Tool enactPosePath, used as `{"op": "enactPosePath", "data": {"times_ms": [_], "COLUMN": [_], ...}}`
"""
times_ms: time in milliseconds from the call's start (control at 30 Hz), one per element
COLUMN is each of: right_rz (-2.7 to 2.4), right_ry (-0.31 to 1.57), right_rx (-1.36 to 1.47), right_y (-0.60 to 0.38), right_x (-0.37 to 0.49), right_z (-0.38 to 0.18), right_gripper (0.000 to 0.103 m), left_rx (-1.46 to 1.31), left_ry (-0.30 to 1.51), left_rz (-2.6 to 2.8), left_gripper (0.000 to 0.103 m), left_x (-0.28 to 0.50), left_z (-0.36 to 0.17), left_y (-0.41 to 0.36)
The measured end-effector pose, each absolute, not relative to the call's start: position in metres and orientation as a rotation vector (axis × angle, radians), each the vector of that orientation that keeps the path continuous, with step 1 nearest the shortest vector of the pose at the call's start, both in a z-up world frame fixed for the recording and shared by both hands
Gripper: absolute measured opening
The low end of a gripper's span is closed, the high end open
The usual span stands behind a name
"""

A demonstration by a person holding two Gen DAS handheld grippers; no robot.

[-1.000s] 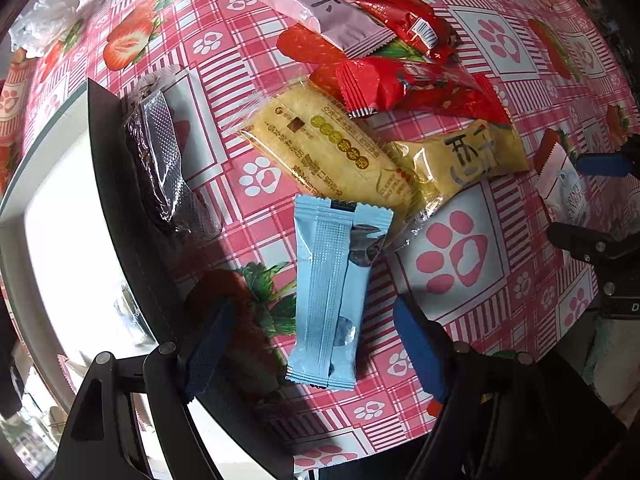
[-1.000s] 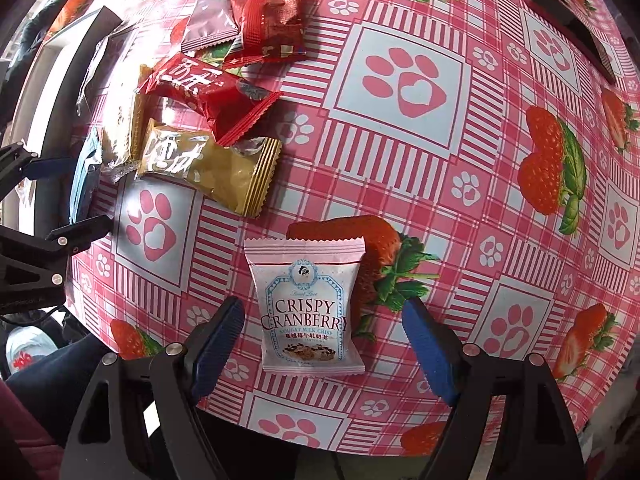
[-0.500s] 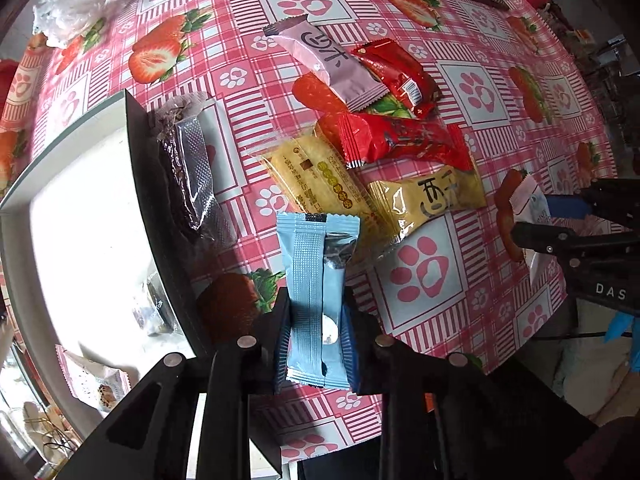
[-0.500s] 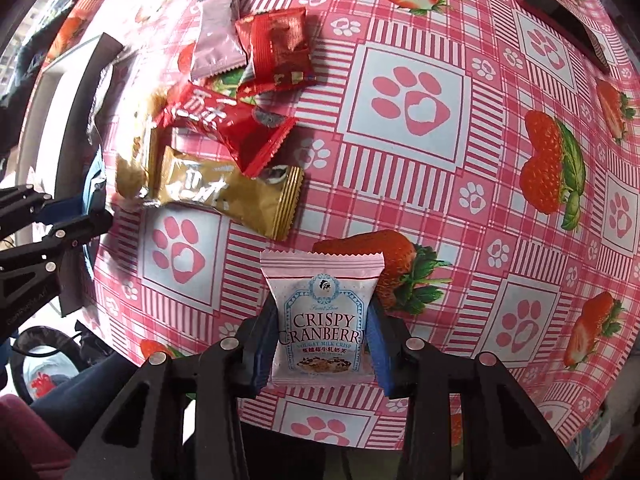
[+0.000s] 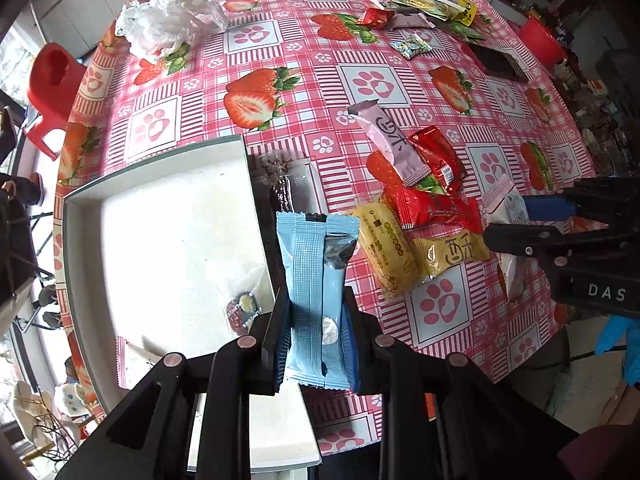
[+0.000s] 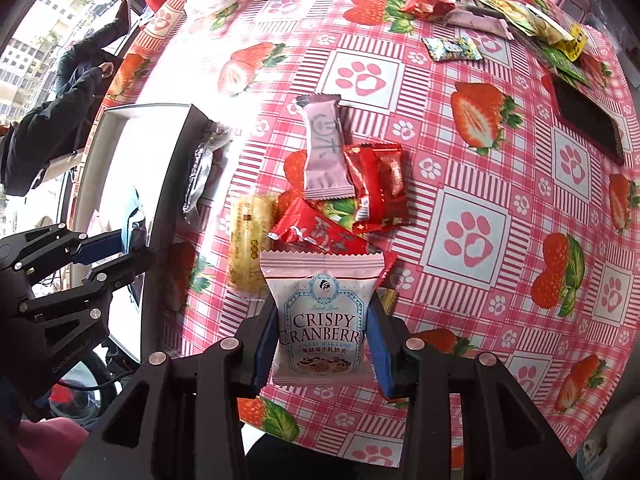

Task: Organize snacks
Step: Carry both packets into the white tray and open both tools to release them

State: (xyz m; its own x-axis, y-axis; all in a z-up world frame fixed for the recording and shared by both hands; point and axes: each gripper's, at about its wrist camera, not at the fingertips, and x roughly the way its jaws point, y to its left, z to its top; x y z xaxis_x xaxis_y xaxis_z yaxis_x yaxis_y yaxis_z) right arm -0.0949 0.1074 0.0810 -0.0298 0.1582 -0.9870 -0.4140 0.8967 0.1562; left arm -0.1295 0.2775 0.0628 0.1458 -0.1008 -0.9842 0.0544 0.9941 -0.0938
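Note:
My left gripper (image 5: 316, 344) is shut on a light blue snack packet (image 5: 316, 280) and holds it above the table, beside the right wall of the white box (image 5: 80, 216). My right gripper (image 6: 320, 348) is shut on a white and pink Crispy Cranberry packet (image 6: 320, 320), lifted over the table's near edge. The right gripper also shows in the left wrist view (image 5: 532, 220). A pile of snacks lies between them: a yellow packet (image 5: 386, 252), a gold packet (image 5: 448, 254), red packets (image 5: 428, 204) and a pink packet (image 5: 392, 144). A dark clear-wrapped snack (image 5: 288, 188) lies by the box.
The round table has a pink strawberry cloth (image 5: 360, 84). A crumpled white bag (image 5: 168, 20) lies at the far left. More snacks (image 5: 416, 8) and a black phone (image 5: 500, 64) lie at the far right. The white box holds a small wrapped snack (image 5: 244, 308). A red stool (image 5: 52, 84) stands left.
Both grippers closed on their packets, the left on the blue one and the right on the Crispy Cranberry one, and lifted them off the cloth. The left has moved toward the box.

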Motion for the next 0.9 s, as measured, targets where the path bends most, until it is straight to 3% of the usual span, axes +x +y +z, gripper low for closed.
{"op": "enactPosePath", "data": {"times_ms": [500,900], "right_rz": [0.646,0.750], "right_ry": [1.469,1.470], "right_rx": [-0.303,-0.366], "right_y": [0.241,0.317], "right_x": [-0.061,-0.075], "right_z": [0.073,0.063], "right_gripper": [0.042,0.042], "left_rx": [-0.155,-0.202], "left_ry": [1.357,1.389], "left_rz": [0.102,0.156], "left_gripper": [0.025,0.025], "left_x": [-0.147,-0.165], "left_z": [0.073,0.055], "left_y": [0.374,0.408]}}
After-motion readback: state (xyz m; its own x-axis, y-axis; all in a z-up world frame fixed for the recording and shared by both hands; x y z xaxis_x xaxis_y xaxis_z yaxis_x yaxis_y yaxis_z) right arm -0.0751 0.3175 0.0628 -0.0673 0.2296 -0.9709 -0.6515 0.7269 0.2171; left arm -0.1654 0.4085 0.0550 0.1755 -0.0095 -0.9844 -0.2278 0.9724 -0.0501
